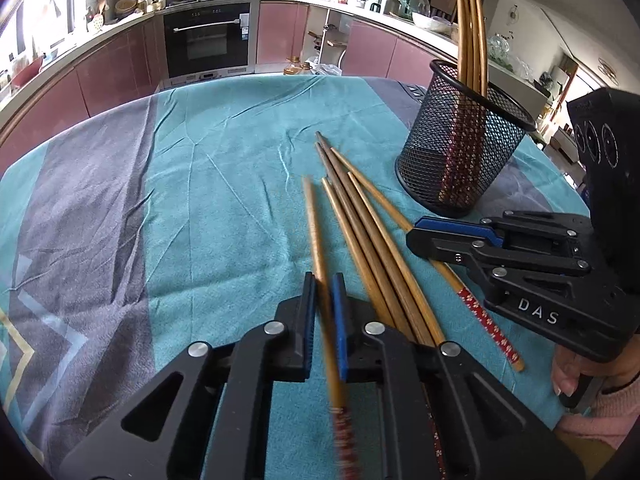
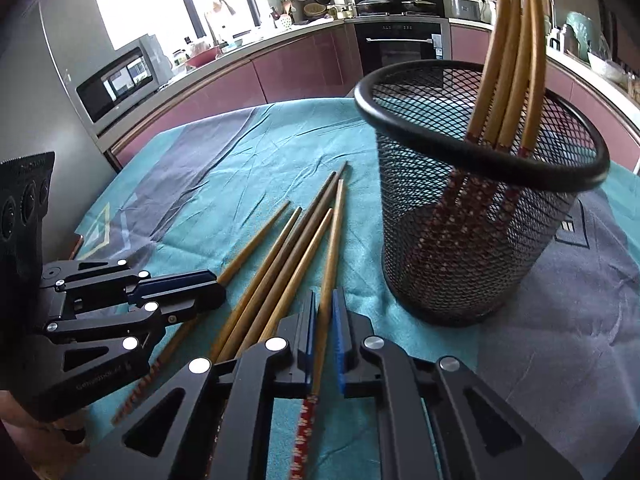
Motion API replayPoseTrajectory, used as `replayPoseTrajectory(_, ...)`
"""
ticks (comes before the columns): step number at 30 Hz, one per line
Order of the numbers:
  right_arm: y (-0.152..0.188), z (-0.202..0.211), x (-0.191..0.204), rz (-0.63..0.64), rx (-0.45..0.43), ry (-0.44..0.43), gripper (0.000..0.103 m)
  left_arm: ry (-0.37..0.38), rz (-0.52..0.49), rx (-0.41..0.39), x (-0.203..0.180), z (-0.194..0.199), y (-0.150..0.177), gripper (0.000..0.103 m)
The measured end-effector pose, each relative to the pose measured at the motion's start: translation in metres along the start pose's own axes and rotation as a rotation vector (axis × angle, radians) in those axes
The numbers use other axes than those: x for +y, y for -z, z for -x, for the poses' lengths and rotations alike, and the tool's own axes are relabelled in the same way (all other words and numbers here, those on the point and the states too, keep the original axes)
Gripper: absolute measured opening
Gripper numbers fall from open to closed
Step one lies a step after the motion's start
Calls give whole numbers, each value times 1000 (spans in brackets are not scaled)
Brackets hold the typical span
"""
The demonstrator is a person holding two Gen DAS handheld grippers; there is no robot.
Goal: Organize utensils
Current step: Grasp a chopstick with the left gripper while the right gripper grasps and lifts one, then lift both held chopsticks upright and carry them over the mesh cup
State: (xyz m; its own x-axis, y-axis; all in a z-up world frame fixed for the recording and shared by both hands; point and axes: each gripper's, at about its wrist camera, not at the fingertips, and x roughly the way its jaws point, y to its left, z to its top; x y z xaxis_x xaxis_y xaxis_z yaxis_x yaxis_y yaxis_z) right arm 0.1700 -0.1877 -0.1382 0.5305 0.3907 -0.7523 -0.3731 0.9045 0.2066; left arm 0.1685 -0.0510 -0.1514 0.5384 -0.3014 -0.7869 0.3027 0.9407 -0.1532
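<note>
Gripping a single chopstick (image 1: 320, 256) between its blue pads, the left gripper (image 1: 323, 292) is closed down to the width of the stick, which runs forward over the teal tablecloth (image 1: 224, 184); its patterned red end blurs out beneath the claw body. Just to the right, a loose bundle of chopsticks (image 1: 360, 216) lies fanned on the cloth, its handle ends hidden under the claw. Beyond it the right gripper (image 1: 416, 232) comes in sideways, jaws together over one stick, with a fingertip and pink sleeve (image 1: 600, 412) cut off at the frame edge. The black mesh holder (image 1: 460, 152) stands upright at the rear right with several chopsticks inside.

From the right wrist, the right gripper (image 2: 323, 304) pinches one chopstick (image 2: 334, 248), its jaws nearly together, the red floral end passing back under the body. The mesh holder (image 2: 476, 248) stands just to the right, sticks leaning out of frame. At left, the left gripper (image 2: 216, 288) appears clamped on its own stick, though the contact is partly hidden.
</note>
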Motion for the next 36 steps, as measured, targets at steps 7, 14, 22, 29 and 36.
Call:
replayPoseTrajectory(7, 2, 11, -4, -17, -20, -25, 6, 20, 31, -9, 5, 6, 2, 8)
replayPoseTrajectory(14, 3, 34, -3, -11, -67, -100, 6, 77, 33, -47, 7, 27, -3, 8)
replayPoseTrajectory(22, -4, 79, -3, 7, -170, -153, 6, 177, 9, -121, -1, 65, -17, 8)
replayPoseTrajectory(29, -11, 110, -16, -12, -259, -163, 6, 250, -5, -194, -7, 100, -32, 8)
replayPoseTrajectory(36, -21, 129, -25, -10, -329, -148, 6, 280, -14, -286, -13, 128, -48, 8)
